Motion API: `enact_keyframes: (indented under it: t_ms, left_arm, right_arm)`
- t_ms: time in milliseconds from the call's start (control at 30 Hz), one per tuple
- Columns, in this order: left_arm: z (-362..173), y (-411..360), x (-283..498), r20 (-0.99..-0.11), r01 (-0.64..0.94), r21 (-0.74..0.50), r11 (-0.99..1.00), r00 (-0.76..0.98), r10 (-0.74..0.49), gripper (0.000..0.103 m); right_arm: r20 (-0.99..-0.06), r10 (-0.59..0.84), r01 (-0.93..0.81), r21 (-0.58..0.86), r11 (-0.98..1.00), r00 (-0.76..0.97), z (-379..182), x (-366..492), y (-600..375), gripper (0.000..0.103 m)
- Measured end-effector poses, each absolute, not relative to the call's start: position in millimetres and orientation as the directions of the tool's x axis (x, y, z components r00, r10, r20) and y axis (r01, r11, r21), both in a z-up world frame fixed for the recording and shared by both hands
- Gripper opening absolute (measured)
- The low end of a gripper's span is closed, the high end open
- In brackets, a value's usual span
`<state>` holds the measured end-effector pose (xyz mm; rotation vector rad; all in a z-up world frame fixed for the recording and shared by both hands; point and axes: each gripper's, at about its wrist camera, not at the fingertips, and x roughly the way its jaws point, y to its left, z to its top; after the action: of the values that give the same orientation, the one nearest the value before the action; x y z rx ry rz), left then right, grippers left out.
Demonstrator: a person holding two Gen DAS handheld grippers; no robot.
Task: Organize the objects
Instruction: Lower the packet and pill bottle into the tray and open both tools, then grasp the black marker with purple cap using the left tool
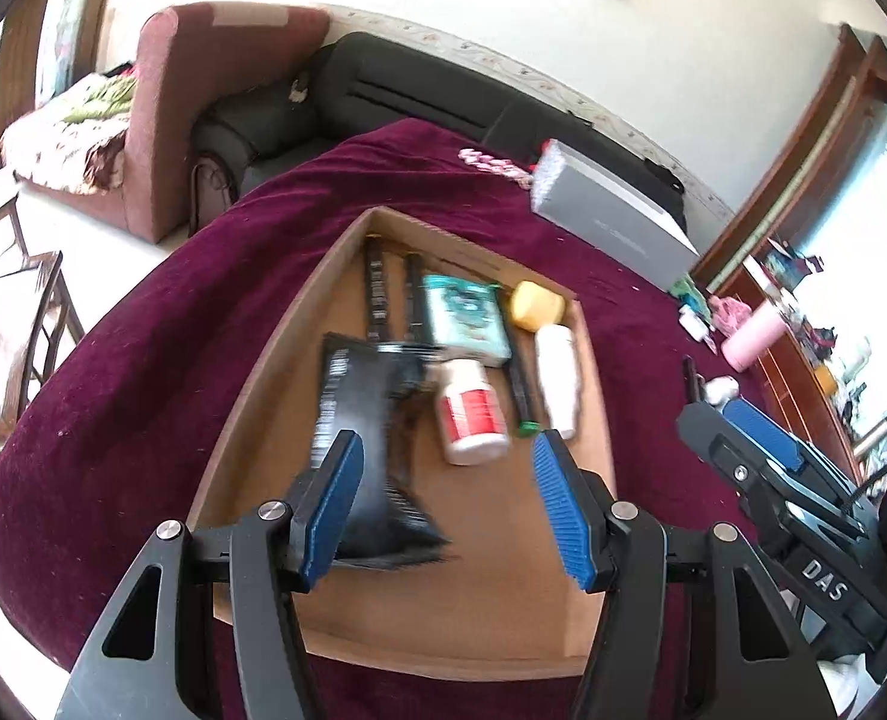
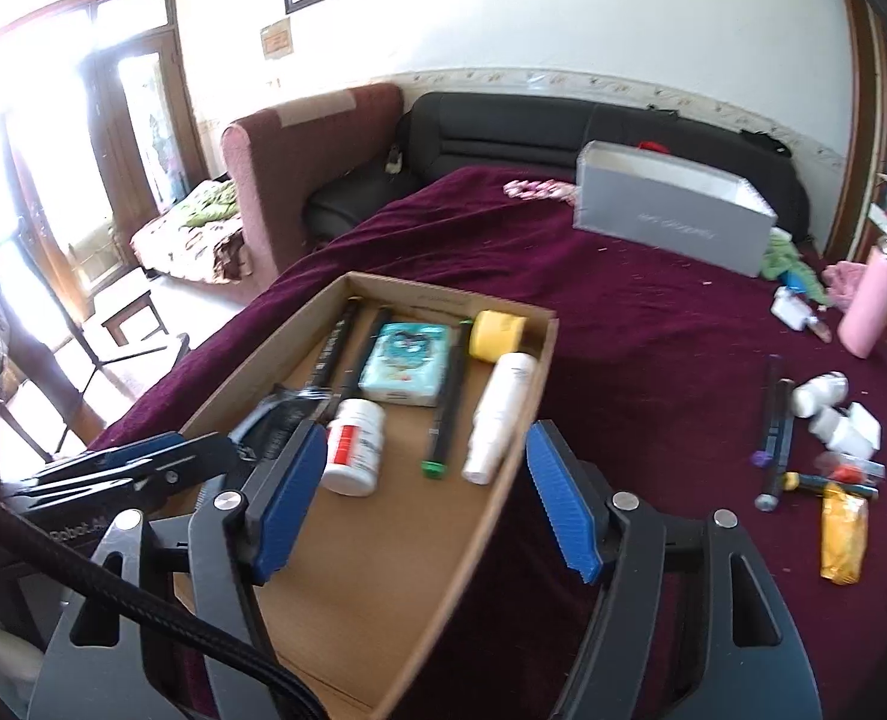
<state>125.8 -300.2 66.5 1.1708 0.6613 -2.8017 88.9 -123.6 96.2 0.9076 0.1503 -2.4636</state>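
Hand-held gripper, left point(image 1: 446, 504), part-open and empty above the black pouch point(image 1: 371, 420) in the cardboard tray point(image 1: 251, 384); descending again risks knocking the pill bottle point(image 1: 470, 414) at 1 o'clock.

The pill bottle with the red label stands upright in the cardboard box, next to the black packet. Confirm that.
Not quite: the pill bottle lies on its side in the cardboard box, next to the black packet. The right wrist view shows it.

Black packet point(image 1: 377, 420) motion-blurred, label unreadable; left tool point(image 1: 446, 510) partly covers it.
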Motion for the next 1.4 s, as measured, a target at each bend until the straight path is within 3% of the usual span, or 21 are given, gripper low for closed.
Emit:
enact_keyframes:
  t_ms: [600, 1033, 1267, 1333, 1400]
  left_arm:
    - [106.7, -164.4, 111.9, -0.681, -0.021, -0.24, -0.97, -0.709, 0.184, 0.053]
    - [154.9, -90.3, 81.8, -0.64, -0.17, -0.173, -0.97, -0.73, 0.242, 0.053]
    - [186.4, -60.4, 60.0, -0.616, -0.246, -0.148, -0.958, -0.735, 0.284, 0.053]
    - [187.7, -48.5, 46.8, -0.609, -0.266, -0.126, -0.956, -0.74, 0.287, 0.061]
    - [178.2, -37.5, 30.5, -0.627, -0.27, -0.099, -0.958, -0.731, 0.27, 0.062]
  right_arm:
    - [-0.537, -0.257, 0.325, -0.035, -0.945, -0.804, 122.8, 88.9, -1.6, 0.075]
    - [-0.507, -0.044, 0.178, -0.22, -0.959, -0.861, 153.7, 58.8, 86.8, 0.075]
    - [-0.479, 0.037, 0.07, -0.204, -0.976, -0.877, 202.5, 39.3, 151.0, 0.079]
    - [-0.463, 0.044, 0.047, -0.183, -0.982, -0.885, 212.4, 34.8, 161.5, 0.081]
    - [-0.47, 0.024, 0.045, -0.135, -0.99, -0.883, 210.4, 29.7, 168.3, 0.081]
